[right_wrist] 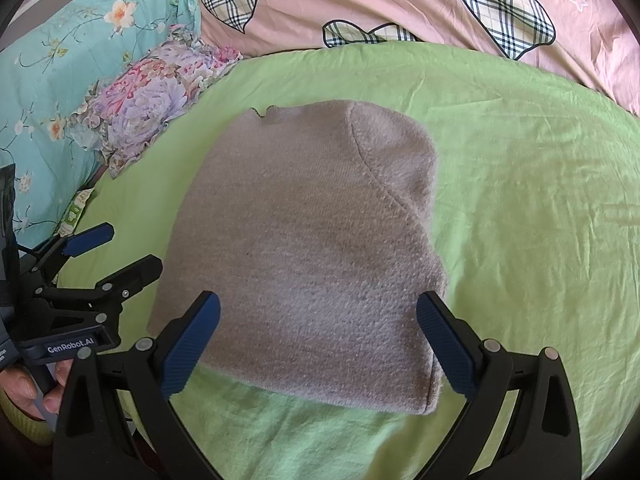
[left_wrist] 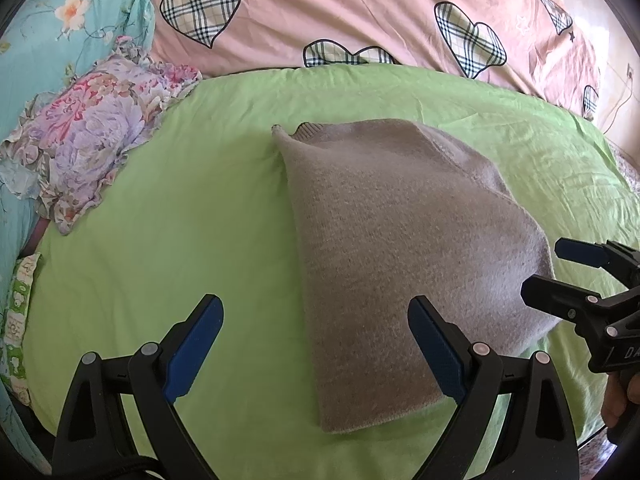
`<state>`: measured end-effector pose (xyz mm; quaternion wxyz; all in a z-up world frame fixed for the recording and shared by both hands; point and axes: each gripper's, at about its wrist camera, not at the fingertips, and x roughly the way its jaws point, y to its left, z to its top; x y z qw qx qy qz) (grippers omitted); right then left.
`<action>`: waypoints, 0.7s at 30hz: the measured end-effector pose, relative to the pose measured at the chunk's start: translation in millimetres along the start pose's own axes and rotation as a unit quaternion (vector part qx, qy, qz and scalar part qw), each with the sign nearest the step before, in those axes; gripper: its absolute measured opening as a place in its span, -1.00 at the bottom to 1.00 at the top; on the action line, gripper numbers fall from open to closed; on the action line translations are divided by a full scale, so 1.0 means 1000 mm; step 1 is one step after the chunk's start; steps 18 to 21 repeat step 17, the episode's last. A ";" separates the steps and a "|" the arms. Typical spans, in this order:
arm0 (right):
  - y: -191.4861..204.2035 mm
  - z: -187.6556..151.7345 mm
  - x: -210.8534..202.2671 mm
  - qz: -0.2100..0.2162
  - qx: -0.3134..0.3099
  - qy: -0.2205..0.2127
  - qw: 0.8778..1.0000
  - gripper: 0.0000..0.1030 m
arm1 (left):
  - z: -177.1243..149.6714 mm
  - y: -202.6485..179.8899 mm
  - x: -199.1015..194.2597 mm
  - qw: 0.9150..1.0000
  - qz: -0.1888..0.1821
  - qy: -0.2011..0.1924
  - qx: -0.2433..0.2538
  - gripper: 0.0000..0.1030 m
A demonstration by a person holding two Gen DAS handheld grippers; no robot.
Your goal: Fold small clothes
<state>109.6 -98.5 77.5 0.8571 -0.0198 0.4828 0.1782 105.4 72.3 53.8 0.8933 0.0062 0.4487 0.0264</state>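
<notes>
Between the spread fingers of the right claw (right_wrist: 318, 346) lies the near hem of the sweater (right_wrist: 304, 248), a grey-beige knit folded into a narrow stack on the green sheet (right_wrist: 520, 200). This claw is released and grips nothing; its blue pads stand on either side of the knit's near edge, the right pad close to the sweater's right fold. Ahead of the claw the garment runs away to a rounded far end, with a ribbed collar corner at its far left. To the claw's right the sheet is bare and wrinkled, wide room out to the bed edge. Just before the claw a strip of sheet shows below the hem.

The left claw (left_wrist: 316, 350) is also released, holding nothing. The sweater's left edge runs between its fingers, so its left pad hangs over bare sheet and its right pad over knit. Left of this claw the sheet is free up to a floral pillow (left_wrist: 88, 136), which lies well apart from the sweater. In the left view the right claw reaches in at the sweater's right edge, a hand (left_wrist: 624, 396) behind it. Beyond the sweater's far end, past a band of sheet, lies a pink quilt (left_wrist: 360, 8) with checked hearts.
</notes>
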 end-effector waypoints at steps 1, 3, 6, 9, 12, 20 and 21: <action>-0.001 0.000 0.000 -0.001 0.001 0.000 1.000 0.91 | 0.001 0.001 0.000 1.000 0.001 -0.001 -0.001 0.82; -0.001 0.003 0.000 -0.003 0.001 0.000 1.000 0.91 | 0.003 0.001 0.001 1.000 0.001 -0.001 -0.002 0.82; -0.003 0.003 -0.002 -0.005 0.000 -0.006 1.000 0.91 | 0.006 0.001 0.002 1.000 -0.003 0.000 -0.003 0.82; -0.007 0.004 -0.003 -0.005 0.004 -0.010 1.000 0.91 | 0.008 -0.001 0.000 1.000 -0.002 -0.001 0.000 0.82; -0.009 0.005 -0.002 -0.003 0.005 -0.011 1.000 0.91 | 0.009 -0.003 -0.001 1.000 0.001 -0.002 0.001 0.82; -0.011 0.004 0.000 -0.001 0.009 -0.010 1.000 0.91 | 0.011 -0.005 0.000 1.000 0.006 0.002 0.000 0.82; -0.011 0.004 0.000 -0.001 0.009 -0.010 1.000 0.91 | 0.011 -0.005 0.000 1.000 0.006 0.002 0.000 0.82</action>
